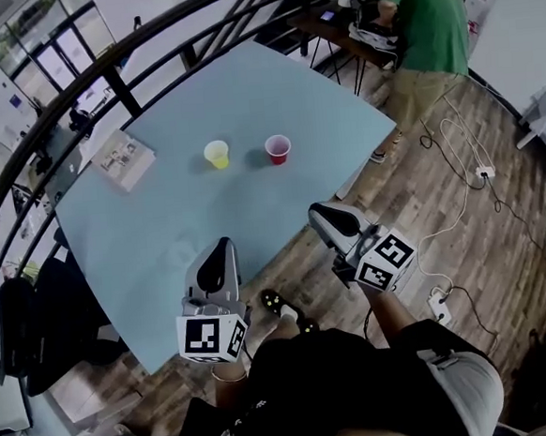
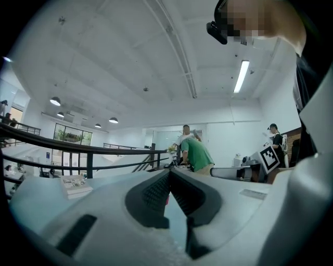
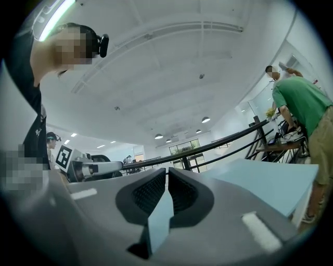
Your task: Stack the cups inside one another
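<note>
On the light blue table [image 1: 161,230] a yellow cup [image 1: 216,154] and a red cup [image 1: 277,149] stand upright side by side, a small gap between them. Both are empty and sit toward the far half. My left gripper [image 1: 223,246] hovers over the near edge of the table, shut, nothing in it. My right gripper [image 1: 324,214] is just off the table's near right edge, also shut and empty. In the left gripper view the jaws [image 2: 168,172] meet at their tips; the right gripper view shows its jaws [image 3: 167,170] closed the same way. Both grippers are well short of the cups.
A booklet [image 1: 123,159] lies at the table's far left. A black railing [image 1: 128,47] curves behind the table. A person in a green shirt [image 1: 424,22] bends over a desk at the back right. Cables and a power strip [image 1: 482,173] lie on the wooden floor; a black chair [image 1: 37,325] stands left.
</note>
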`<control>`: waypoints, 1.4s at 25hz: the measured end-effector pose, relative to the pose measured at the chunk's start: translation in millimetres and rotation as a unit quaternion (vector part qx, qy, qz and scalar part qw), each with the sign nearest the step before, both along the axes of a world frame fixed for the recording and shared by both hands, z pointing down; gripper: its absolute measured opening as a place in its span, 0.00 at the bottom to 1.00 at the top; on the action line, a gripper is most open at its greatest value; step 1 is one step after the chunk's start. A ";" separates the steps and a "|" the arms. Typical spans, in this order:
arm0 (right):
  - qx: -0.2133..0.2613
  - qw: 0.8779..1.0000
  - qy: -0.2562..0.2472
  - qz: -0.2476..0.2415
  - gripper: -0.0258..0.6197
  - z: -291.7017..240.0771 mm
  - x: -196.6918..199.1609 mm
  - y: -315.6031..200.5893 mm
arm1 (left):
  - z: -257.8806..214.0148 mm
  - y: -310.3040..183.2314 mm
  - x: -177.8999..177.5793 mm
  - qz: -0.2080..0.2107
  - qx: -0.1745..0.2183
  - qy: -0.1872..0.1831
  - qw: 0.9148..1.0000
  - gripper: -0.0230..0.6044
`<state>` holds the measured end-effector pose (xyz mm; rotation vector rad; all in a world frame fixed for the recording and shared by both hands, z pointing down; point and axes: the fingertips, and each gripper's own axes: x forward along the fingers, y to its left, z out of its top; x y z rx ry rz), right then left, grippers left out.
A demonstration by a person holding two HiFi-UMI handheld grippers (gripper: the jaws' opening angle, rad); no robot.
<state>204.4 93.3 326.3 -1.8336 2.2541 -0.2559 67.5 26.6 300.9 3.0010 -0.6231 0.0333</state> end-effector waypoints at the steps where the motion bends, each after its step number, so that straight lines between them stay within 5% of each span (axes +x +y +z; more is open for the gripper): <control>1: 0.001 1.000 -0.001 0.000 0.06 0.4 3.1 -7.3 | 1.5 -6.4 2.0 -0.002 -0.002 0.000 1.000 0.01; 15: -0.021 0.998 0.000 -0.051 0.10 33.8 -2.3 -128.8 | 34.4 -93.1 -19.6 -0.062 -0.021 -0.035 0.997 0.02; 35: -0.057 0.996 0.069 -0.015 0.34 99.0 -3.9 -282.2 | 30.9 -176.0 -89.8 -0.181 -0.017 -0.041 0.982 0.04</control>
